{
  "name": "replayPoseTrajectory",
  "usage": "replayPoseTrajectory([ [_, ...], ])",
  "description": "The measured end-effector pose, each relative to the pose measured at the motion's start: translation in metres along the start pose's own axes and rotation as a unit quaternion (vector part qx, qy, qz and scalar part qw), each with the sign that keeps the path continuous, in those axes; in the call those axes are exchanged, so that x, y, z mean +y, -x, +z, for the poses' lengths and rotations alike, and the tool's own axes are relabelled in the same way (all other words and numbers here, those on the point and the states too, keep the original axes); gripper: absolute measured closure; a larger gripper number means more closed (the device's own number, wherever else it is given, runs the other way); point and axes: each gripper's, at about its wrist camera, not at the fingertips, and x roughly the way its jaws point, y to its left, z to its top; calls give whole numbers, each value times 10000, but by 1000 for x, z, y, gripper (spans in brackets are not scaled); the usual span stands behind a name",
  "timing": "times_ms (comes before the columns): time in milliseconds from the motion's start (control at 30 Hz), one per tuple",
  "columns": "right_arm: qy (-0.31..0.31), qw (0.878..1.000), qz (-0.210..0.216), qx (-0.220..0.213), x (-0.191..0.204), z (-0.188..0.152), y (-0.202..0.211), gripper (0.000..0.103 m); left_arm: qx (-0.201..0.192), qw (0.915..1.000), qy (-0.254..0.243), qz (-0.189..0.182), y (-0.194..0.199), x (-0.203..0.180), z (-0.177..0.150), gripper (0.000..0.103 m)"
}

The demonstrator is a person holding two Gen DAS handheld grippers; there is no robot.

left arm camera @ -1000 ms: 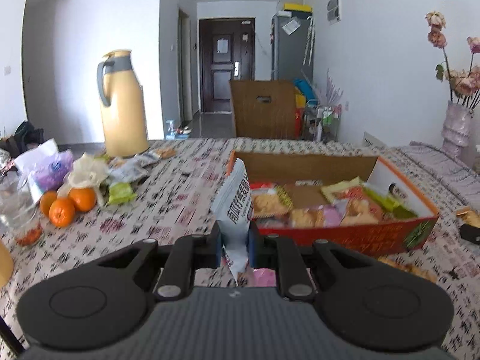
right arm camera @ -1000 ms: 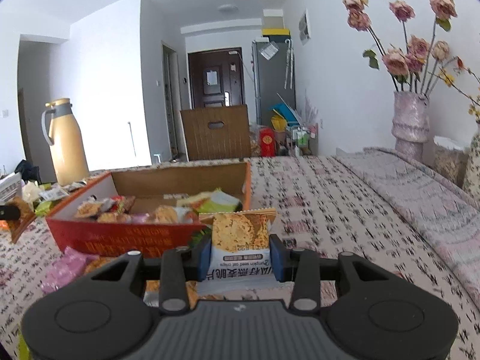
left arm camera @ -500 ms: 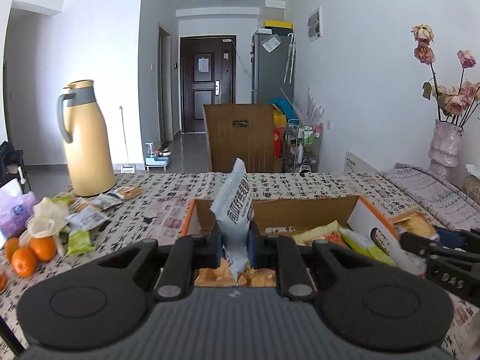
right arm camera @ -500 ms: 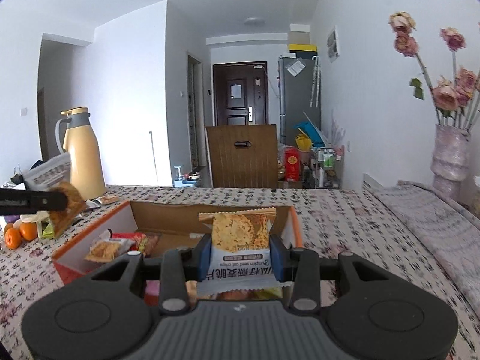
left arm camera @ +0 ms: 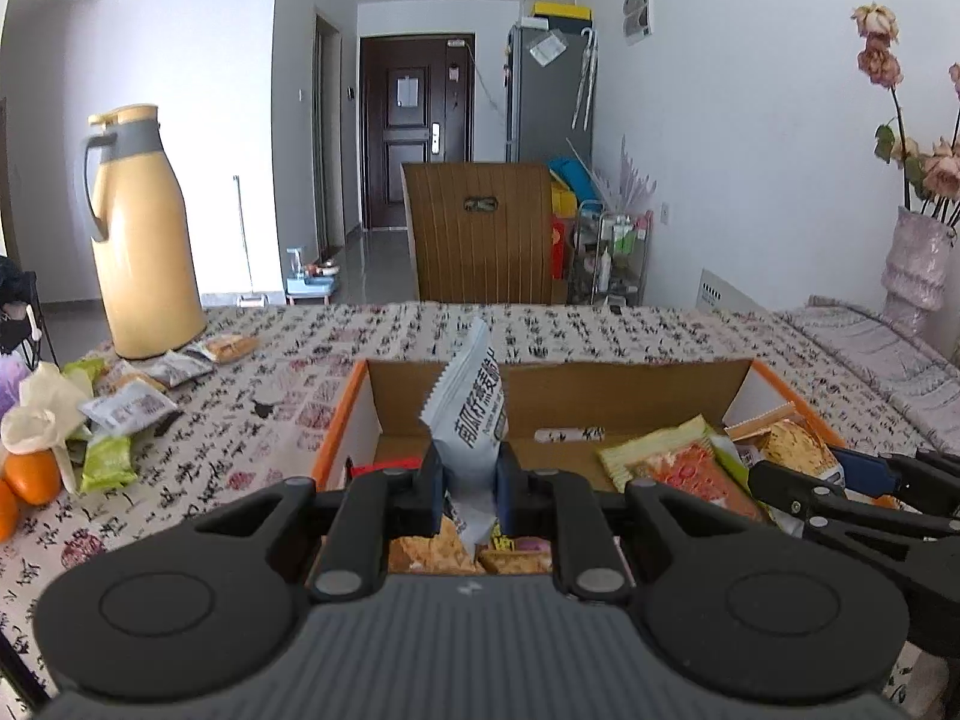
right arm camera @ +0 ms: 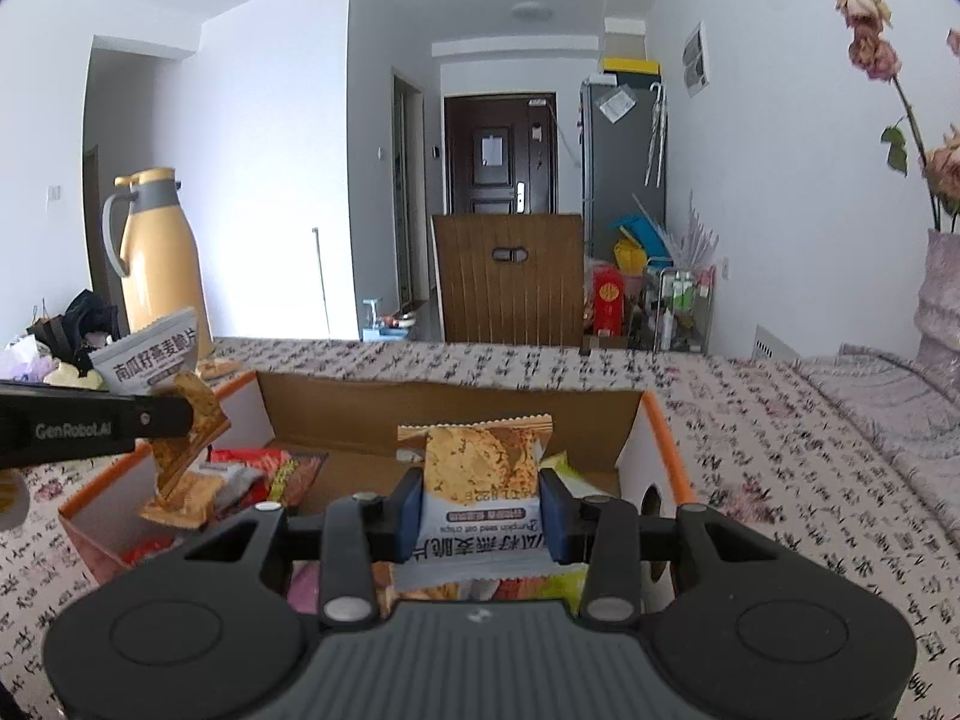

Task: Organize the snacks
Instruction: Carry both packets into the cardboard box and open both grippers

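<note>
An orange-rimmed cardboard box [left arm camera: 624, 387] [right arm camera: 456, 405] stands on the patterned tablecloth with several snack packets inside. My left gripper [left arm camera: 469, 483] is shut edge-on on a white oat-crisp packet [left arm camera: 474, 414], held upright over the box's near left part; the same packet [right arm camera: 157, 360] shows at the left of the right wrist view. My right gripper [right arm camera: 480, 513] is shut on another oat-crisp packet [right arm camera: 480, 480], held flat-on above the box's near right side. In the left wrist view the right gripper [left arm camera: 852, 483] comes in from the right over the box.
A yellow thermos jug [left arm camera: 141, 234] stands at the far left of the table. Loose snack packets [left arm camera: 129, 402] and oranges [left arm camera: 30, 477] lie left of the box. A vase of dried flowers [left arm camera: 915, 264] stands at the far right. A wooden chair back [left arm camera: 480, 234] rises behind the table.
Both grippers, each still holding its packet, have moved in over the box: the left from the box's left side, the right from its right side. The box now lies straight ahead of both.
</note>
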Motion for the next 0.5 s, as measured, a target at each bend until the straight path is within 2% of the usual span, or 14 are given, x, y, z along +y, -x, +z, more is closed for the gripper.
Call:
replayPoseTrajectory([
  [233,-9,9999,64,110,-1,-6,-3,64,67,10000,47,-29,-3,2,-3,86],
  [300,-27,9999,70,130,-2,-7,-3,63,60,10000,77,4,-3,4,-4,80],
  [333,-42,9999,63,128,-2,-7,-2,63,57,9999,101,12,-3,5,-4,70],
  [367,-53,9999,65,120,-3,-7,-2,60,27,9999,130,55,-2,5,-4,56],
  [400,-69,9999,70,109,-4,-7,-1,52,-8,9998,151,104,-1,6,-4,48],
  [433,-86,9999,62,84,-5,-8,0,46,-55,9997,174,151,1,6,-4,35],
  [467,-106,9999,38,54,-5,-7,1,32,-127,9996,192,191,3,7,-3,26],
  [500,-126,9999,10,20,-6,-7,2,19,-176,9994,206,212,5,7,-3,22],
])
